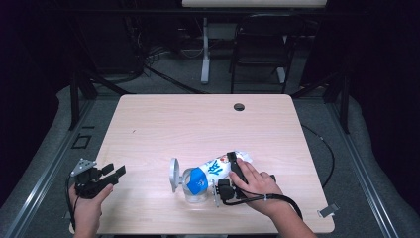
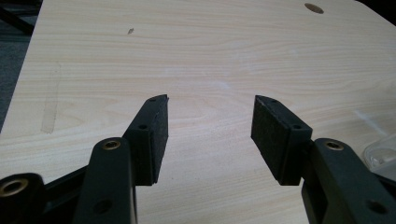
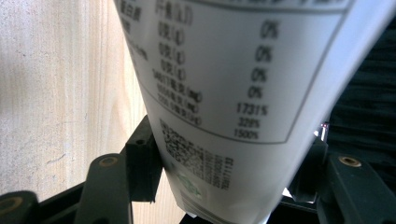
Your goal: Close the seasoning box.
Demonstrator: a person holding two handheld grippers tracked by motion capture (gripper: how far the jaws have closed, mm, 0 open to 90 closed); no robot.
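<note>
Over on the right, the right hand-held gripper is clamped on a white packet with blue print, and the person's right hand wraps over the top of the tool. In the right gripper view the packet sits squarely between the two black jaws, pads pressed against its sides, its printed table of figures and a small code block facing the camera. The packet slants across the near middle of the desk, its lower end angled down toward a clear jar that carries a blue label. Just to the left of that jar, a grey lid stands up on its edge.

Meanwhile the left hand-held gripper hangs near the desk's front left corner, well apart from the jar and packet, held in the left hand. Its jaws stand wide with nothing but bare wood between them in the left gripper view. A sliver of clear plastic peeks in at the right edge of that view. A round cable hole sits at the far side of the desk.
</note>
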